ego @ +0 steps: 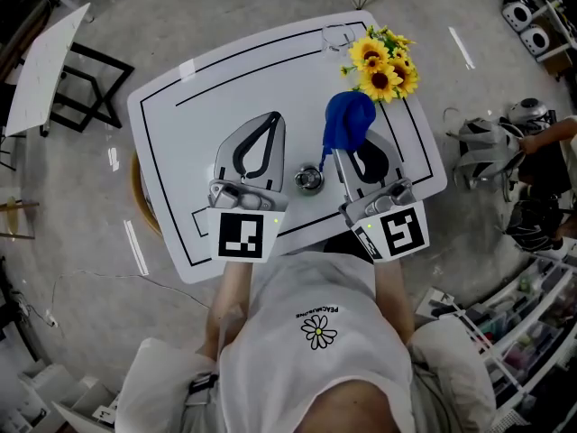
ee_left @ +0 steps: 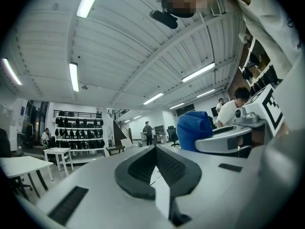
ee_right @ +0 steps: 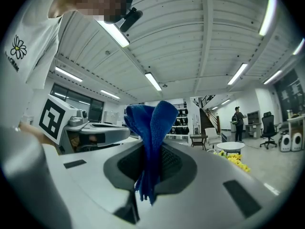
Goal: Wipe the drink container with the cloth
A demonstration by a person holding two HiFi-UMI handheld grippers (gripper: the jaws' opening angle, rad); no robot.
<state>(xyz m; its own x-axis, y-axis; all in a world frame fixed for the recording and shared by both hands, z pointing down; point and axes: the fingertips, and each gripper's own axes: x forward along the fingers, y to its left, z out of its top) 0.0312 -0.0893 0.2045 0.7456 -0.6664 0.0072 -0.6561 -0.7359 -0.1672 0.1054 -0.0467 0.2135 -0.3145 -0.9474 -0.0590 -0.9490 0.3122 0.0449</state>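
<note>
Blue cloth pinched in one claw, container standing free on the table

The drink container (ego: 309, 179), a small round metal thing seen from above, stands on the white table (ego: 180, 197) between the two grippers. At its 1 o'clock the blue cloth (ego: 347, 120) bunches up out of the right gripper (ee_right: 152, 149), whose jaws are clamped on it. The left gripper (ee_left: 155, 151), at the container's 10 o'clock, has its jaws pressed together with nothing between them. Yellow sunflowers (ego: 380, 66) lie at the table's 1 o'clock corner.

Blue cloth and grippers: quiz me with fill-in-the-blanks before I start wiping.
The right gripper pinches the blue terry cloth; the left gripper's jaws are ____ on nothing.
The yellow artificial flowers lie at the white table's far ____ corner.
The small shiny metal container stands ____ the two grippers.
Missing: shut; right; between.
</note>
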